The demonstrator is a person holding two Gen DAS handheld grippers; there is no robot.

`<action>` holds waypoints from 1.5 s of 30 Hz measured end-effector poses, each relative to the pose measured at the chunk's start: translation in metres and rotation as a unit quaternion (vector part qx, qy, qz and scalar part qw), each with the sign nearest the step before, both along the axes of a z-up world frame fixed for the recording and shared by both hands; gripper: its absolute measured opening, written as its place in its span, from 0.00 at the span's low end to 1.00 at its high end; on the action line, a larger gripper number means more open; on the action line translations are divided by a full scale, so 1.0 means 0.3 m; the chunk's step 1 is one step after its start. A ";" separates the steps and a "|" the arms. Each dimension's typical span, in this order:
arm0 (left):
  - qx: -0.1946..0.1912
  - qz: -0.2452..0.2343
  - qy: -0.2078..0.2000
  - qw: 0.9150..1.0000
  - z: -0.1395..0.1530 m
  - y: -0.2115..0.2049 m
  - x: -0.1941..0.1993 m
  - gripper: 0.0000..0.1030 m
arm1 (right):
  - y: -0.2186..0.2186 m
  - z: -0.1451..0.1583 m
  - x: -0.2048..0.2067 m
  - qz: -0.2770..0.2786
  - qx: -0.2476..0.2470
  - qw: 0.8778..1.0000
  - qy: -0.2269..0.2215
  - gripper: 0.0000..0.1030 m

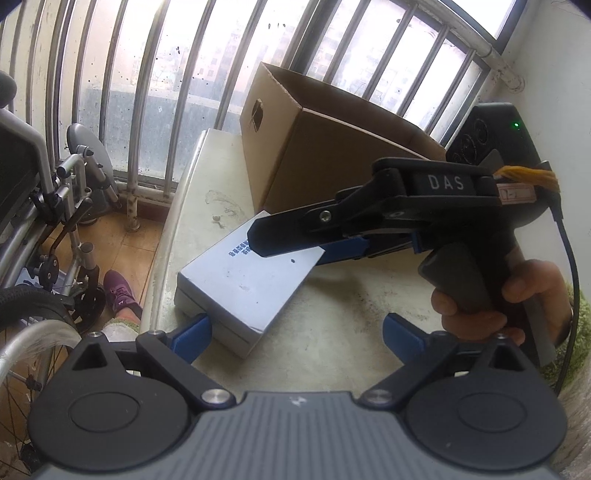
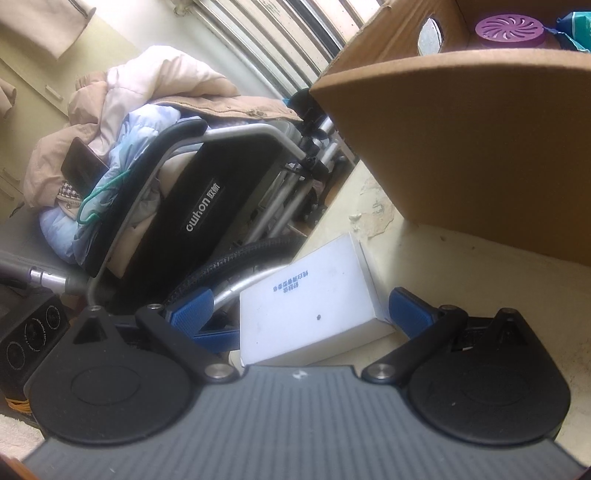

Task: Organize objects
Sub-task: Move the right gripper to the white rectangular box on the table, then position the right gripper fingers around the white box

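Note:
A flat white box with blue print lies on the pale table in front of an open cardboard box. My left gripper is open just in front of the white box, with its left fingertip at the box's near corner. My right gripper reaches in from the right, with its jaws open around the far end of the white box. In the right wrist view the white box sits between the blue pads of the right gripper, not clamped. The cardboard box holds a purple lid.
A wheelchair stands left of the table, and it also shows in the right wrist view piled with coats. A barred window runs behind the table. A white wall is on the right. The table's left edge is rounded.

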State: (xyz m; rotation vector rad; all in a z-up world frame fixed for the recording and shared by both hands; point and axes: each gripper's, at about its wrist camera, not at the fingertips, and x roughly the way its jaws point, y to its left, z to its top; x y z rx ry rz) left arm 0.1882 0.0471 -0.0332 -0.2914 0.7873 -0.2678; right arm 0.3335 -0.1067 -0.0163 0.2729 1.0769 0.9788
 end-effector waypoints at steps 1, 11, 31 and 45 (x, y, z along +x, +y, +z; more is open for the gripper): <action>-0.005 0.002 0.003 1.000 -0.004 0.001 0.002 0.97 | 0.000 -0.001 0.000 0.000 0.000 1.000 0.000 0.99; 0.003 -0.012 0.006 1.000 -0.009 -0.035 0.008 0.97 | -0.042 -0.005 -0.016 -0.007 0.003 1.000 0.003 1.00; 0.028 -0.127 -0.012 0.991 -0.021 -0.282 0.125 0.99 | -0.409 -0.041 -0.088 -0.142 0.032 0.989 0.022 1.00; 0.027 -0.163 -0.017 0.986 -0.024 -0.358 0.171 0.99 | -0.549 -0.064 -0.123 -0.206 0.049 0.977 0.030 1.00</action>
